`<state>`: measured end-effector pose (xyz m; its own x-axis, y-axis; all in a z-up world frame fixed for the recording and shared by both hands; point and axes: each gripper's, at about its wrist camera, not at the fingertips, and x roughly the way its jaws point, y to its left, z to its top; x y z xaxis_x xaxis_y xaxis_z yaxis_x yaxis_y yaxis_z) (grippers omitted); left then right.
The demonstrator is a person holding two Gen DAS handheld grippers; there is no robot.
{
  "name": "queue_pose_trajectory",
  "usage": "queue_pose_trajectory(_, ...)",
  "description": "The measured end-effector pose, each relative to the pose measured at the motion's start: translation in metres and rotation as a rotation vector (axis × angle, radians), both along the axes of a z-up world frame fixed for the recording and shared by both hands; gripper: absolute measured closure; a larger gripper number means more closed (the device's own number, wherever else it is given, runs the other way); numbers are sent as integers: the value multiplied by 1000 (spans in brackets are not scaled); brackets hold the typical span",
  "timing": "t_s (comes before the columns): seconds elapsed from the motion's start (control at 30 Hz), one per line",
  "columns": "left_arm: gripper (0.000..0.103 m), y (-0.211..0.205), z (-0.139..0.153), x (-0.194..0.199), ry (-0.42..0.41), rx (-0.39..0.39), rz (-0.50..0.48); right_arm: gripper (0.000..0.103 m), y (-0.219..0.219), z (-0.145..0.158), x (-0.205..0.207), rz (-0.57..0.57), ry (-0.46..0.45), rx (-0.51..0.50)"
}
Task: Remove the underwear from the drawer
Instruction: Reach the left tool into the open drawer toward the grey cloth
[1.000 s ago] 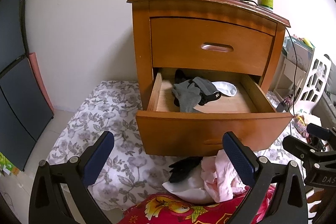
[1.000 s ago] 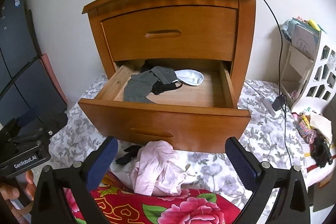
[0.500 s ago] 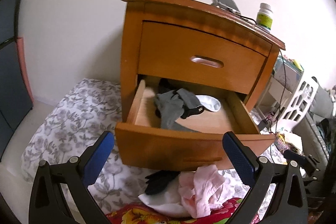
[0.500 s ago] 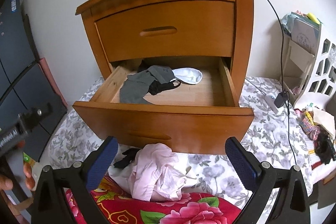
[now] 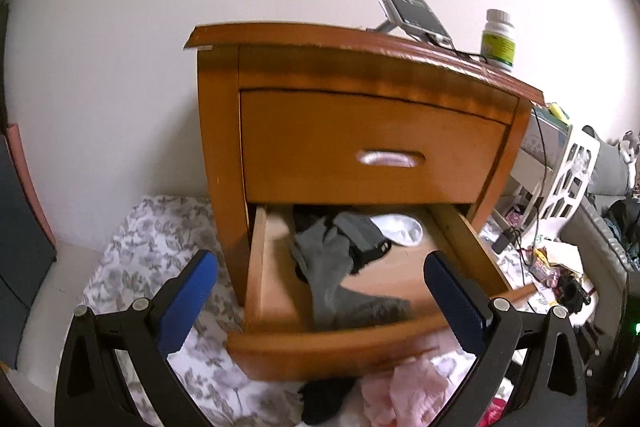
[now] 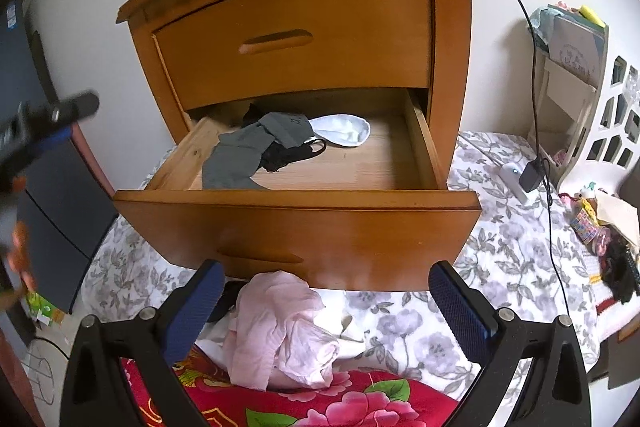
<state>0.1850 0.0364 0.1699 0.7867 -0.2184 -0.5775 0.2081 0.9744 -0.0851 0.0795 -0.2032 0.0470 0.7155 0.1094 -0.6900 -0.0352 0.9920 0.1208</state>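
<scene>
Two grippers, both spread wide with nothing between the pads: left gripper (image 5: 320,291) sits above the front rim of the open lower drawer (image 5: 344,343), right gripper (image 6: 326,301) hangs lower, in front of the drawer face (image 6: 304,235). Drawer is pulled well out of the wooden nightstand (image 6: 304,27); top opening is clear from above, upper drawer (image 5: 368,147) closed. Underwear inside, left-rear part of the drawer: grey piece (image 6: 244,155) over a black piece (image 6: 292,155), white piece (image 6: 344,131) just behind to the right; right half of the drawer floor is bare wood. On the floral sheet (image 6: 508,251) below the drawer front lie a pink garment (image 6: 280,327) and a dark one (image 5: 324,403), beside a red floral blanket (image 6: 320,407). Phone (image 5: 412,7) and pill bottle (image 5: 498,39) stand on the nightstand top; white rack (image 6: 600,107) and cable (image 6: 536,67) to the right.
</scene>
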Motion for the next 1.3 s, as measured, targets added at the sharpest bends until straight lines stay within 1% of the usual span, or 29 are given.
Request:
queue_pose_trajectory(0.07, 0, -5, 5, 13, -2, 35, -23, 0, -2, -2, 2, -1, 4, 2)
queue_pose_trajectory(0.13, 0, -10, 7, 27, 14, 72, -28, 0, -3, -5, 3, -4, 10, 5)
queue_pose_trajectory(0.3, 0, -22, 3, 63, 98, 118, -36, 0, -8, -9, 6, -12, 17, 13)
queue_pose_trajectory(0.37, 0, -21, -1, 78, 147, 114, -28, 0, -9, -12, 8, -8, 24, 17)
queue_pose_trajectory(0.47, 0, -19, -10, 102, 236, 81, -35, 0, -11, -18, 10, -5, 40, 18)
queue_pose_trajectory(0.6, 0, -26, -18, 118, 277, 87, -35, 0, -15, -22, 12, -10, 45, 27)
queue_pose_trajectory(0.67, 0, -32, -27, 126, 319, 102, -46, 0, -16, -23, 14, -12, 47, 30)
queue_pose_trajectory(0.87, 1, -55, -83, 146, 534, 207, -25, 0, -17, -29, 18, -7, 63, 37)
queue_pose_trajectory(0.93, 8, -59, -97, 149, 582, 222, -19, 0, -17, -32, 19, -5, 69, 39)
queue_pose_trajectory(1.0, 13, -61, -111, 155, 632, 219, -19, 0, -18, -34, 19, -4, 75, 40)
queue_pose_trajectory(1.03, 14, -62, -116, 157, 656, 219, -16, 0, -18, -35, 20, -3, 77, 41)
queue_pose_trajectory(1.1, 14, -64, -126, 161, 693, 227, -6, 0, -19, -36, 20, -3, 82, 41)
queue_pose_trajectory(1.3, 16, -70, -145, 169, 758, 280, 8, 0, -19, -39, 22, 2, 89, 43)
